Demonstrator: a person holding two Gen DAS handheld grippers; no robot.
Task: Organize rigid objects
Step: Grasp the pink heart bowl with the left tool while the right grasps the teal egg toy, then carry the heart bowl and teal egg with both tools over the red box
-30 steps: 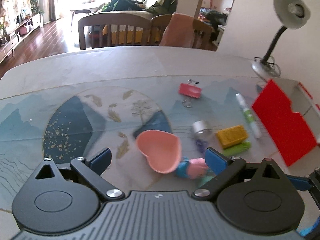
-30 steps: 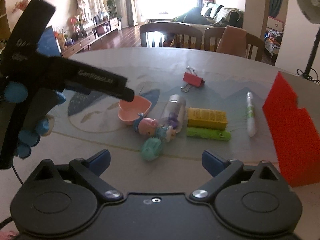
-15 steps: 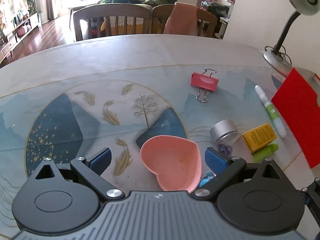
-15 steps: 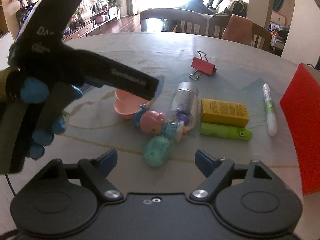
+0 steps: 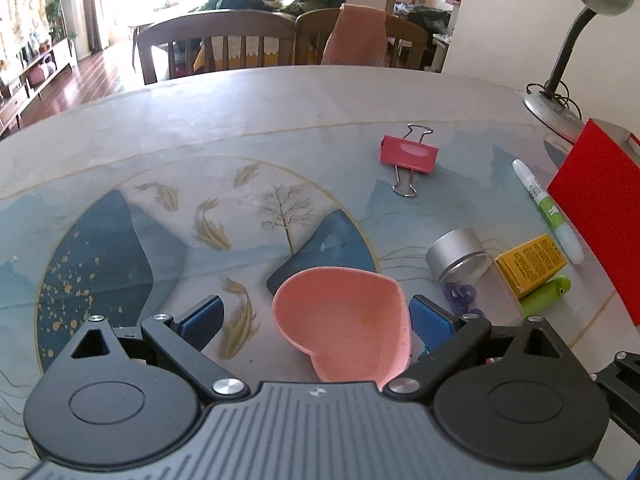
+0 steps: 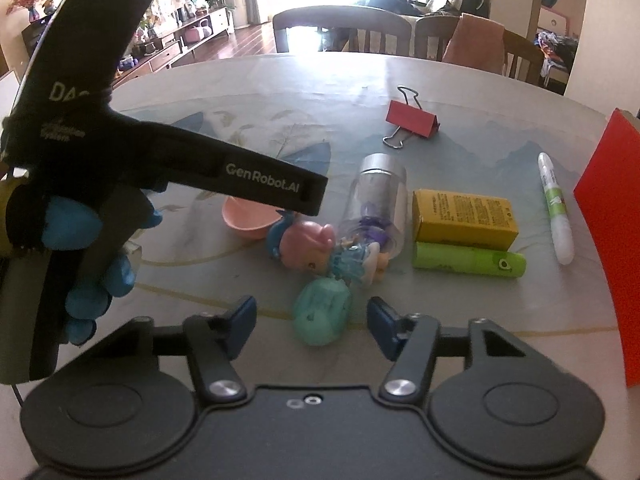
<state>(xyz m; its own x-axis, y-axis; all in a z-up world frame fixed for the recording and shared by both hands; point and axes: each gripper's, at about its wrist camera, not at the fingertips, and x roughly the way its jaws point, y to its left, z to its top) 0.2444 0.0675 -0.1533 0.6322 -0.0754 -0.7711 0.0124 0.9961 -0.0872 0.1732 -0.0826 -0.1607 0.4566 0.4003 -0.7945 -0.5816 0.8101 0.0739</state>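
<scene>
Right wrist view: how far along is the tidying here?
Early. Nothing looks sorted: binder clip, jar, yellow box, green tube, pen and doll lie loose. In hand: right tongs closing around the teal toy, not yet gripping; left tongs closing around the pink heart dish. All placing remains.

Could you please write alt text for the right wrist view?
The right hand-held gripper is closing around a teal egg-shaped toy on the table, pads not yet touching. Beyond lie a pink figurine, a yellow box and a red binder clip.
</scene>
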